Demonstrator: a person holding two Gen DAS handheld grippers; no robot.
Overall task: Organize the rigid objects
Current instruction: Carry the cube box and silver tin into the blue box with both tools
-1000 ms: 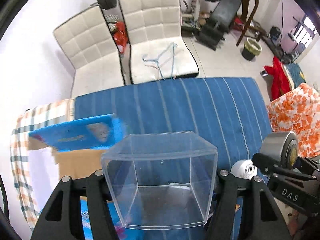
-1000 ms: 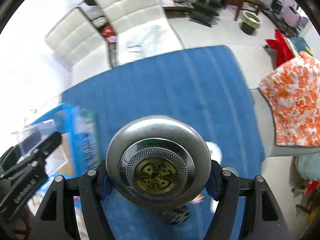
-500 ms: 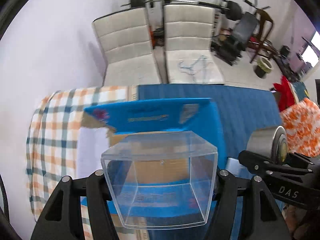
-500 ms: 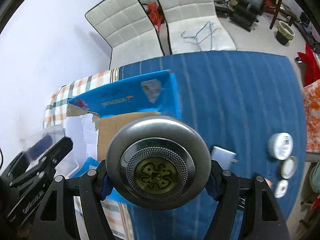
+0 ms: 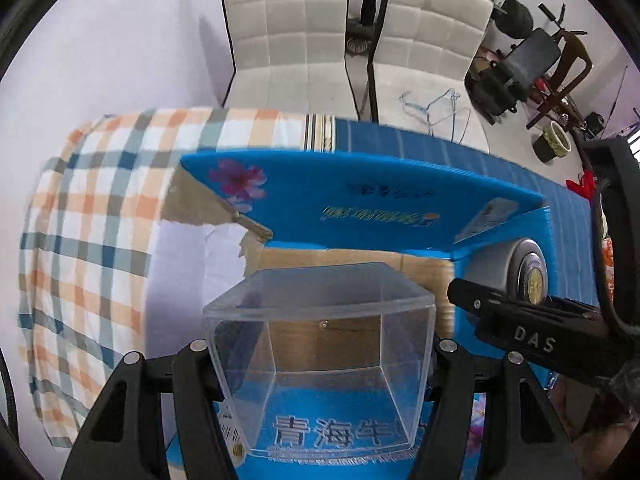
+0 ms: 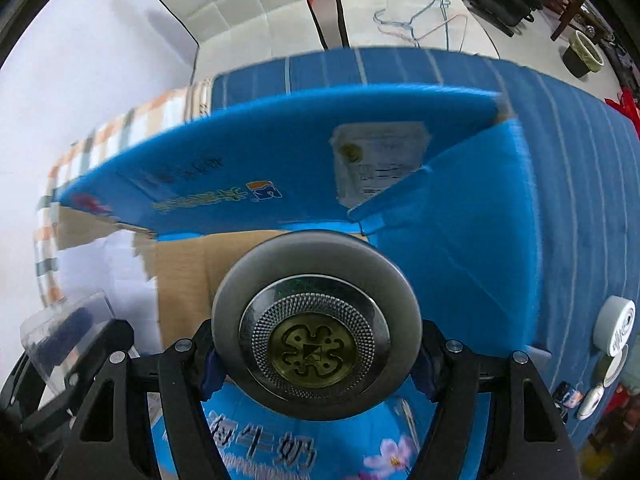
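My left gripper [image 5: 320, 354] is shut on a clear plastic box [image 5: 320, 360] and holds it over the open blue cardboard box [image 5: 360, 208]. My right gripper [image 6: 316, 344] is shut on a round silver metal tin [image 6: 316, 324] with a brass emblem, also over the blue cardboard box [image 6: 460, 240]. In the left wrist view the tin [image 5: 520, 272] and the right gripper's finger [image 5: 532, 332] show at the right. In the right wrist view the clear box [image 6: 64, 332] shows at the lower left.
The cardboard box's flaps stand open, brown inside [image 6: 188, 272]. It sits on a table with a blue striped cloth [image 6: 580, 160] and a checked cloth [image 5: 100, 220]. Several small round containers [image 6: 614, 328] lie at the right. Two white chairs [image 5: 288, 48] stand behind.
Both grippers have moved left and forward from over the blue cloth to above the open cardboard box, each keeping hold of its object.
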